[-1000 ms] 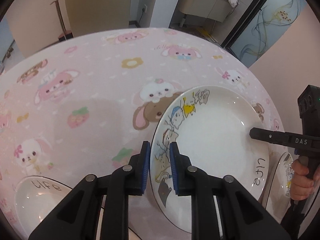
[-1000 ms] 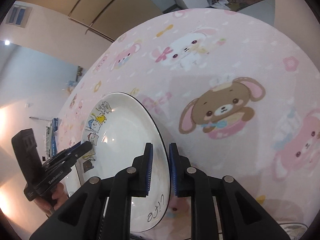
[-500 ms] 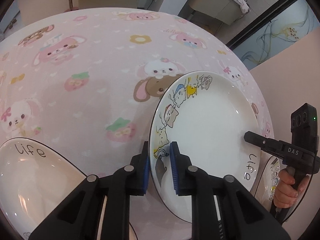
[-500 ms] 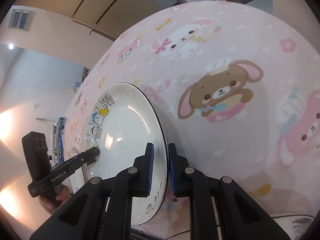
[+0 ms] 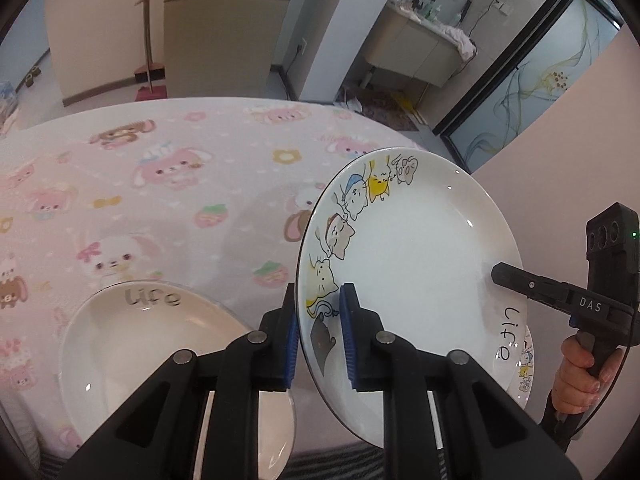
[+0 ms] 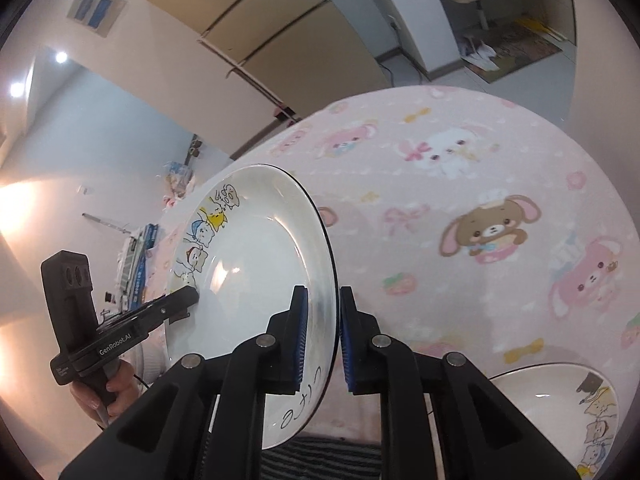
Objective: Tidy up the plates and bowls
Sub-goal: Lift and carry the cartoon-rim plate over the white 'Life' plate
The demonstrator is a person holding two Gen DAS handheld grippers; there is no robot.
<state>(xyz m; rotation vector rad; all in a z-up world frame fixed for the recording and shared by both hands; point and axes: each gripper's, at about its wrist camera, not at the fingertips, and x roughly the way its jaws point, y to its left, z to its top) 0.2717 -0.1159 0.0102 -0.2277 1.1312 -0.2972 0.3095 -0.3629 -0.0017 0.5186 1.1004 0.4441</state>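
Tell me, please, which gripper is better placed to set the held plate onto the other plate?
Probably the left. The other plate lies just beside the left gripper, which grips the held plate; the right gripper holds the opposite rim, farther off.

I can't see the near rim of the second plate point(image 5: 120, 360); my left gripper point(image 5: 318, 336) covers it. The third plate point(image 6: 560, 412) runs off the right wrist frame, and behind the held plate point(image 5: 412, 272) only a sliver of it shows. The counter clutter point(image 5: 424, 0) is too small to identify.
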